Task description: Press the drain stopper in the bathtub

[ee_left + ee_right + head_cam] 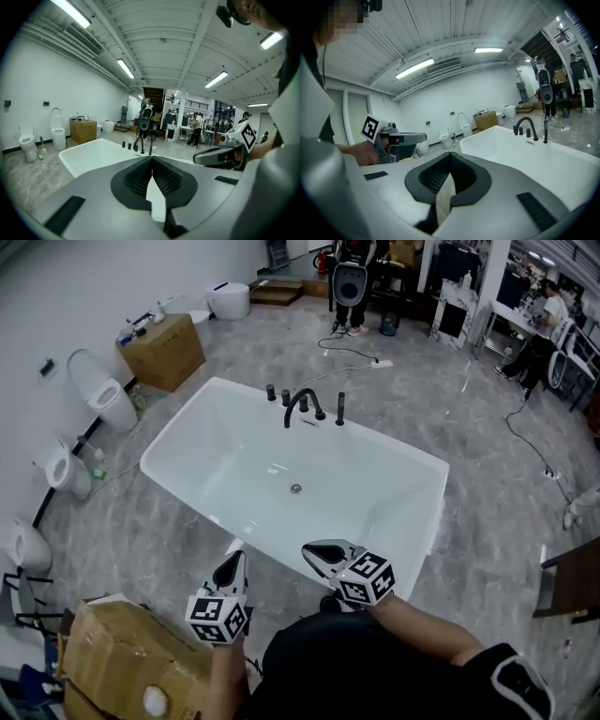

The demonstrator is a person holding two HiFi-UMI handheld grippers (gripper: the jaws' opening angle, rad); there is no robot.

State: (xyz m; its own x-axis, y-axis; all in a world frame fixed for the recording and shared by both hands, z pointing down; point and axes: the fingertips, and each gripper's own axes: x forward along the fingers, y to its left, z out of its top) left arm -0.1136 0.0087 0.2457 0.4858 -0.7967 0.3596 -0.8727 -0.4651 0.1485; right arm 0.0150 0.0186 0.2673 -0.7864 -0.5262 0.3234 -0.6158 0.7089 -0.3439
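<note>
A white freestanding bathtub (403,460) stands in the middle of the head view, with the small round drain stopper (296,488) on its floor. A black faucet (302,405) rises from the far rim. Both grippers are held near the person's body, outside the tub's near rim. My left gripper (231,564) is shut with nothing in it; its tips meet in the left gripper view (151,158). My right gripper (313,554) is also shut and empty, tips together in the right gripper view (450,155). The bathtub (89,152) (520,150) lies ahead of each.
Toilets (101,390) line the left wall. A cardboard box (167,351) stands beyond the tub, and another cardboard box (127,667) sits at my lower left. Cables (539,451) run over the grey marble floor. A dark table edge (574,582) is at the right. People stand in the background.
</note>
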